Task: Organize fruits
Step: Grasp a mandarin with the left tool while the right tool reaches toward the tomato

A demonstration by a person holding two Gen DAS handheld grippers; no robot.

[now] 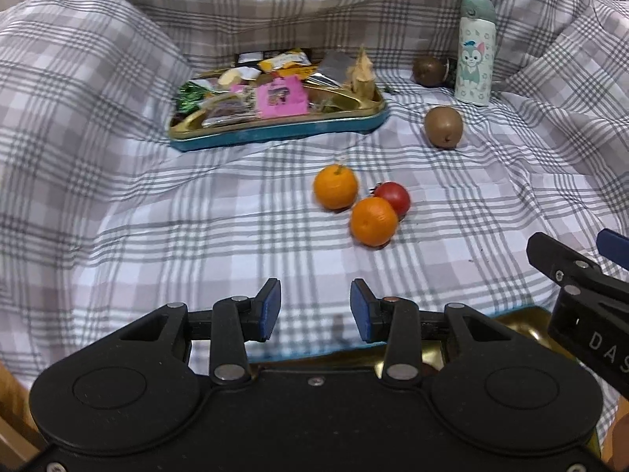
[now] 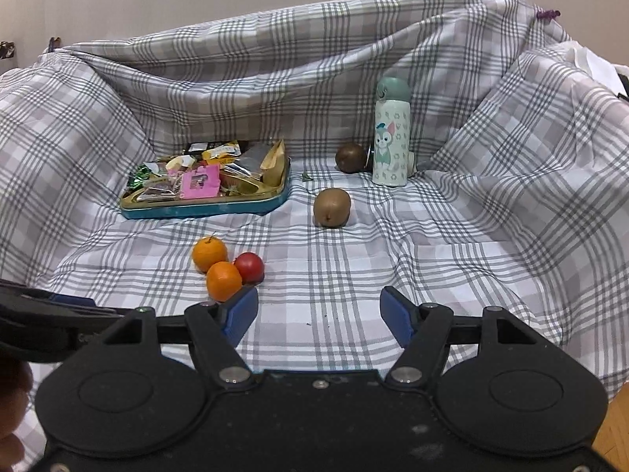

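Two oranges and a red tomato lie touching on the checked cloth; in the right wrist view they are the far orange, the near orange and the tomato. A brown kiwi lies apart, farther back. A darker round fruit rests by the bottle. My left gripper hovers short of the oranges, its jaws narrowly apart and empty. My right gripper is open wider and empty, its left pad just in front of the near orange.
A teal tin tray full of snack packets sits at the back left. A cartoon-printed bottle stands upright at the back right. A gold tray shows under the grippers. The cloth rises in folds on all sides.
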